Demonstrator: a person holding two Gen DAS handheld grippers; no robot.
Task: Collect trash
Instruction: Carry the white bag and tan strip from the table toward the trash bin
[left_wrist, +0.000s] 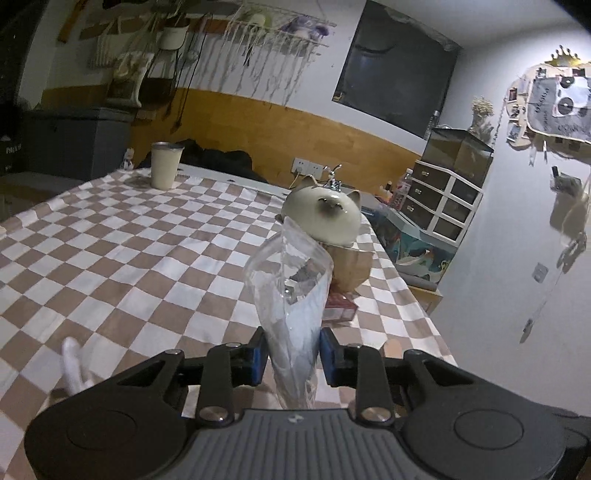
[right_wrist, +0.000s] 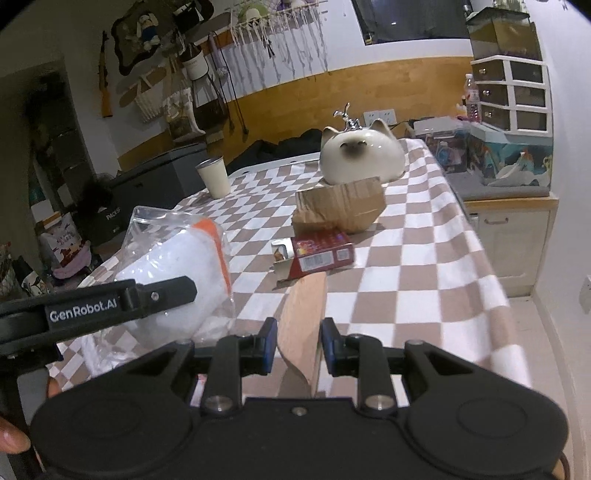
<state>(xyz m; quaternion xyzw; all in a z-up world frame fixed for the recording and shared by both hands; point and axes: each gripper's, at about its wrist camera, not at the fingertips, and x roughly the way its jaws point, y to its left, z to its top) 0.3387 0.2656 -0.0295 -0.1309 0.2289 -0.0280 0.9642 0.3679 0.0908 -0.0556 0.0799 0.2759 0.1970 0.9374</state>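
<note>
Between the blue pads of the left gripper (left_wrist: 291, 354) stands a clear, crinkled plastic bag with white stuffing inside (left_wrist: 290, 295), pinched near its narrow lower end and rising ahead of the jaws. Such a thin, slippery film could slide out if the hold loosens, and the heavier white bulk could swing and drag the bag down. Ahead of that gripper sit a torn brown cardboard box (left_wrist: 351, 266) and a glossy cream ceramic cat figure (left_wrist: 321, 218); a swinging bag might knock the cat. The right gripper (right_wrist: 297, 349) is clenched on a pale wooden, curved handle-like piece (right_wrist: 303, 325); what it belongs to is hidden. Just beyond it lies a flattened red printed carton (right_wrist: 317, 254), with the cardboard box behind, both uncollected. With both grippers occupied, reaching for either risks dropping something.
</note>
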